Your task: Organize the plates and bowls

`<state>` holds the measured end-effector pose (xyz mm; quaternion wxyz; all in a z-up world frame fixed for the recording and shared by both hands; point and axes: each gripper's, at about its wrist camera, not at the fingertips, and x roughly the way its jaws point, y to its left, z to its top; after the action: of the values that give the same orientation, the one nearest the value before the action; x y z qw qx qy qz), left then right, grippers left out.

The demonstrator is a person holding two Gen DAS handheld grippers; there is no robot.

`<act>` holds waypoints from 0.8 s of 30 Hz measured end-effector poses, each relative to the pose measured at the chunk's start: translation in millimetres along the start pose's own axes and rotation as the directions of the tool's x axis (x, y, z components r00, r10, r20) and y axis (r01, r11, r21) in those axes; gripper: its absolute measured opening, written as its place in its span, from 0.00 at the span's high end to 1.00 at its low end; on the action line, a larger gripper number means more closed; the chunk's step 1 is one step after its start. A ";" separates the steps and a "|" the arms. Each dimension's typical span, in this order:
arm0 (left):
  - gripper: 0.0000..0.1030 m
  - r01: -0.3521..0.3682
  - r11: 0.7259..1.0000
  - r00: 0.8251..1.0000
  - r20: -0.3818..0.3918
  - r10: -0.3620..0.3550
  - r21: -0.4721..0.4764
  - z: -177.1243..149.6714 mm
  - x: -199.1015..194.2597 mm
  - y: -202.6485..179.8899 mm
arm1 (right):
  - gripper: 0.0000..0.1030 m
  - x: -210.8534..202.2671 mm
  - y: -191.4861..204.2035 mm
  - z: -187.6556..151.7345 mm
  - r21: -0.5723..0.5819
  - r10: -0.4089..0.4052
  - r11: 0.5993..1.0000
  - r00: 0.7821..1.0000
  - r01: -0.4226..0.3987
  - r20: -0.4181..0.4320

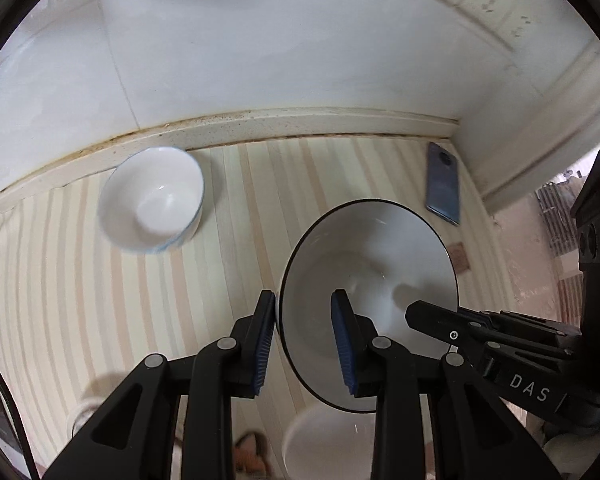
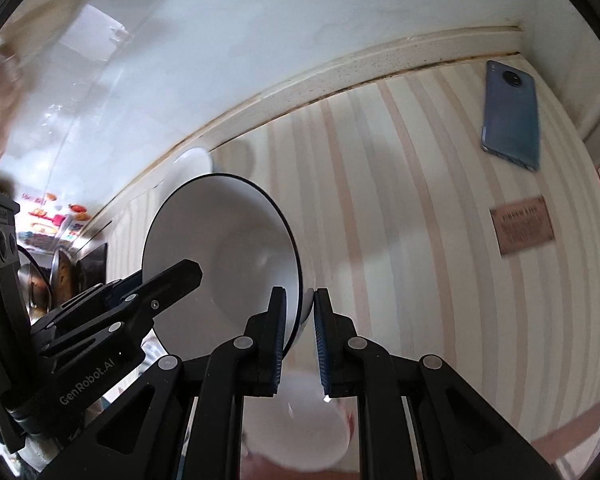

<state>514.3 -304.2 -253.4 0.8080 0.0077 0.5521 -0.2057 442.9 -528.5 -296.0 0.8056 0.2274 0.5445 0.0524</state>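
Both grippers pinch the black-rimmed bowl [image 1: 370, 280] at opposite rim sides, likely to keep it level for stacking. It hangs tilted at lower centre of both views, above a plain white bowl [image 1: 328, 444] at the bottom edge.

Left gripper [image 1: 304, 344]: one pad outside the wall, one inside, jaws look clamped on the rim. Right gripper [image 2: 300, 340]: jaws closed on the rim.

A second white bowl [image 1: 152, 200] sits upper left by the backsplash ledge [image 1: 260, 122]. A phone [image 1: 442, 182] lies upper right near the corner. The striped mat [image 1: 228, 220] between them is open room.
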 end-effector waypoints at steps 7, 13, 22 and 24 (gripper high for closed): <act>0.75 0.016 1.000 1.000 -0.002 -0.016 0.007 -45.3 -27.1 -10.0 | 0.85 -28.2 6.8 -58.9 -0.006 -0.004 1.000 1.000 0.004 -0.007; 0.75 0.024 1.000 0.998 -0.054 -0.024 -0.001 -82.0 -28.2 -6.7 | 0.85 -18.3 1.9 -103.3 0.003 -0.011 1.000 0.999 0.011 -0.048; 0.75 0.008 1.000 0.991 -0.136 -0.004 0.030 -113.6 -0.2 -8.2 | 0.85 9.9 -12.2 -127.3 0.032 -0.042 0.998 0.994 0.045 -0.096; 0.75 0.002 0.999 0.988 -0.151 0.003 0.034 -116.1 7.5 -8.8 | 0.85 14.8 -14.9 -127.3 0.036 -0.049 0.998 0.993 0.053 -0.103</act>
<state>410.4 -286.9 -303.5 0.7635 0.0370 0.6083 -0.2137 331.8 -497.4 -353.7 0.7732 0.2257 0.5917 0.0329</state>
